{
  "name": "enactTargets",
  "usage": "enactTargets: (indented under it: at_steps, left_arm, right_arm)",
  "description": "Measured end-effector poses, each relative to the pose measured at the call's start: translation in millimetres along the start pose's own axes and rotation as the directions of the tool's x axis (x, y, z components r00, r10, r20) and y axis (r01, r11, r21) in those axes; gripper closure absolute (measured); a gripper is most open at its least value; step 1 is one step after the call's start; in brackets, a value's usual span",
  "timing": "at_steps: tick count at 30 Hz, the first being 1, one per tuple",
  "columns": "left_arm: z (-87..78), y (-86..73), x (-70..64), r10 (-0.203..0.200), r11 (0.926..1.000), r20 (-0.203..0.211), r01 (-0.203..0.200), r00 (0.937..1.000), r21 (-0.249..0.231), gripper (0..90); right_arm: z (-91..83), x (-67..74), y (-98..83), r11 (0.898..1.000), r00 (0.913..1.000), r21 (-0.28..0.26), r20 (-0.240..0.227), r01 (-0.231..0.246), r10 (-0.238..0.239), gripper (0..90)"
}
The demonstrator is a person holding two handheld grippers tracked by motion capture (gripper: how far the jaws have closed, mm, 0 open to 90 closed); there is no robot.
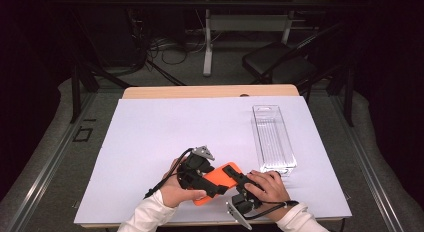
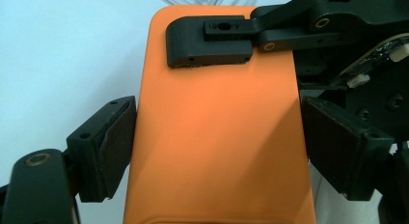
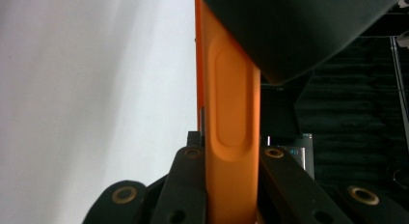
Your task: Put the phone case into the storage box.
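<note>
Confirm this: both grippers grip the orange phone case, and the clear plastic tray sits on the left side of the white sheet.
Not quite. The clear plastic tray sits on the right side of the white sheet, as the high view shows. The rest holds: the left gripper spans the orange phone case by its long edges, and the right gripper pinches its thin edge.

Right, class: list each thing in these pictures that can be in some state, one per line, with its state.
Orange phone case: lifted at one end off the white sheet, held by both grippers.
Left gripper: jaws across the case's width, pads on its two long edges.
Right gripper: jaws shut on the case's thin edge.
Clear plastic tray: empty, flat on the sheet, untouched.
Black chair: unoccupied, beyond the table.
</note>
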State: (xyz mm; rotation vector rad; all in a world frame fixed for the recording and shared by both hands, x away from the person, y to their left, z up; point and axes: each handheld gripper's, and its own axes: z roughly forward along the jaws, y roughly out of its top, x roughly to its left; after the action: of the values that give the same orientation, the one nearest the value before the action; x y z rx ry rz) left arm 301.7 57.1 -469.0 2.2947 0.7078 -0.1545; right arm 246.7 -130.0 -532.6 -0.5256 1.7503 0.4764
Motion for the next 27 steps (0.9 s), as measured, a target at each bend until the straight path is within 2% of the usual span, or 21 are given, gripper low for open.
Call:
enactTargets:
  at_steps: [4,13,15,18,19,20,22,24,27]
  left_arm:
    - [-0.4,0.0,-0.4,0.017,0.9998,-0.006,-0.017,0.9998,-0.006,15.6]
    - [-1.1,-0.6,-1.1,0.026,0.9995,-0.022,-0.027,0.9994,-0.016,13.9]
    - [-3.0,-0.7,-1.3,0.026,0.9995,-0.026,-0.027,0.9993,-0.017,13.8]
    - [-6.3,-0.7,-0.3,0.024,0.9991,-0.008,-0.024,0.9997,-0.034,13.9]
    - [-7.9,-0.4,-1.1,0.025,0.9992,-0.023,-0.025,0.9994,-0.03,13.9]
    - [-8.9,-0.5,-0.7,0.022,0.9989,-0.008,-0.022,0.9997,-0.04,13.9]
    - [-12.1,-0.1,-1.2,0.024,0.9989,-0.024,-0.025,0.9994,-0.04,14.0]
    - [-14.8,-0.3,-0.8,0.021,0.9983,-0.015,-0.022,0.9997,-0.054,13.9]
    - [-19.1,-0.1,0.2,0.02,0.9982,-0.033,-0.022,0.9993,-0.056,14.0]
  right_arm:
    - [-0.1,-0.5,-0.5,1.0,1.0,0.002,-0.001,0.0,0.0,87.0]
    - [1.9,1.7,-2.9,1.0,0.9997,0.017,-0.022,-0.011,0.011,87.0]
    - [2.2,2.3,-4.8,1.0,0.9995,0.025,-0.027,-0.018,0.019,87.0]
    - [2.5,2.9,-6.7,0.999,0.9992,0.033,-0.03,-0.024,0.025,87.0]
    - [2.6,3.0,-9.4,0.999,0.999,0.044,-0.032,-0.03,0.032,87.0]
    - [2.6,3.0,-9.4,0.999,0.999,0.044,-0.032,-0.03,0.032,87.0]
    - [2.3,2.8,-13.5,0.998,0.9986,0.054,-0.027,-0.044,0.046,87.0]
    - [1.7,1.7,-16.0,0.997,0.9987,0.057,-0.025,-0.043,0.044,87.0]
    - [1.0,1.2,-17.9,0.997,0.9986,0.067,-0.023,-0.046,0.048,87.0]
